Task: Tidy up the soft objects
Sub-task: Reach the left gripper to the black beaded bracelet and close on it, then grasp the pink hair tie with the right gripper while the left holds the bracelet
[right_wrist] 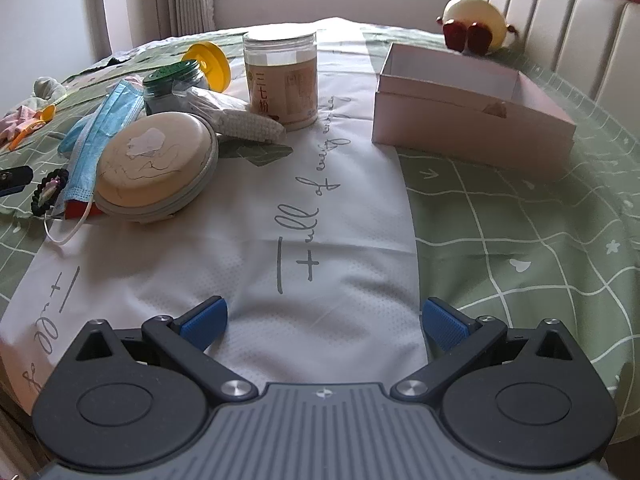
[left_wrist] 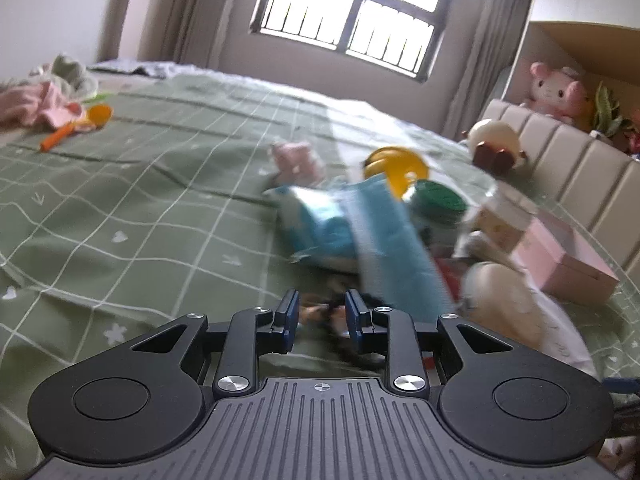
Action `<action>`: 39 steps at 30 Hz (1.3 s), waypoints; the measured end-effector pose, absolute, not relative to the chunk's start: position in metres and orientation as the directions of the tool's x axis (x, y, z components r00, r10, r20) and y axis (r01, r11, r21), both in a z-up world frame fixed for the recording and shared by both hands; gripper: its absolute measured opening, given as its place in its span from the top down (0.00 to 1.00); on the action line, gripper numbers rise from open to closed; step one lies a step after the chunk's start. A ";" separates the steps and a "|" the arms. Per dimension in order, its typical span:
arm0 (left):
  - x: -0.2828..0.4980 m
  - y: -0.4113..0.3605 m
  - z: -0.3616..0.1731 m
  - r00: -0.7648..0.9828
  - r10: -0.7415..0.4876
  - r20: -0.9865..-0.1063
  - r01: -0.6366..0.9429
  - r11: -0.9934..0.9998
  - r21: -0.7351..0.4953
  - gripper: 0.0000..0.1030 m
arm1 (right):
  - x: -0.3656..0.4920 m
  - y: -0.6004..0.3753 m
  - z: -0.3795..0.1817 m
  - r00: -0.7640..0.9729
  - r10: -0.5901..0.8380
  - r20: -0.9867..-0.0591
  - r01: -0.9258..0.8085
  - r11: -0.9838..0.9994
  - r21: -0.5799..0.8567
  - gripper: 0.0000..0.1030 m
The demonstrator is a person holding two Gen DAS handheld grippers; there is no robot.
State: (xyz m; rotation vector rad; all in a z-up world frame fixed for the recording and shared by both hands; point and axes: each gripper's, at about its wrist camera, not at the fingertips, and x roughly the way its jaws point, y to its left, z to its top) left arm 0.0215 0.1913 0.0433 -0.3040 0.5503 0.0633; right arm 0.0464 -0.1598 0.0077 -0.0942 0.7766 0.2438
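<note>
In the left wrist view, my left gripper hovers low over a dark scrunchie, its jaws a narrow gap apart on either side; the view is blurred and I cannot tell if they grip it. A blue face mask lies just beyond. In the right wrist view, my right gripper is wide open and empty over the white printed cloth. The scrunchie, the mask and a round cream case lie at the left. An open pink box stands at the right.
A clear jar, a green-lidded jar, a yellow spool and a white mesh piece crowd the far left. A plush toy sits by the headboard. Pink clothes lie far left on the green bedspread.
</note>
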 end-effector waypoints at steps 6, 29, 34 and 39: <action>0.037 0.190 0.030 0.820 -0.083 -0.566 -0.084 0.961 -0.263 0.73 | 0.038 -0.158 0.006 0.725 0.176 -0.666 -0.253 0.967 -0.020 0.00; -0.019 0.252 0.050 0.914 -0.023 -0.405 -0.111 0.946 -0.304 0.88 | 0.060 -0.040 0.079 0.696 0.455 -0.555 -0.566 0.824 -0.033 0.09; -0.028 0.275 0.049 0.926 -0.008 -0.378 -0.134 0.928 -0.349 0.88 | 0.096 0.015 0.083 0.619 0.496 -0.609 -0.603 0.797 0.035 0.10; -0.029 0.288 0.044 0.914 -0.099 -0.394 -0.071 0.915 -0.397 0.88 | 0.097 0.050 0.077 0.538 0.562 -0.629 -0.675 0.733 0.077 0.22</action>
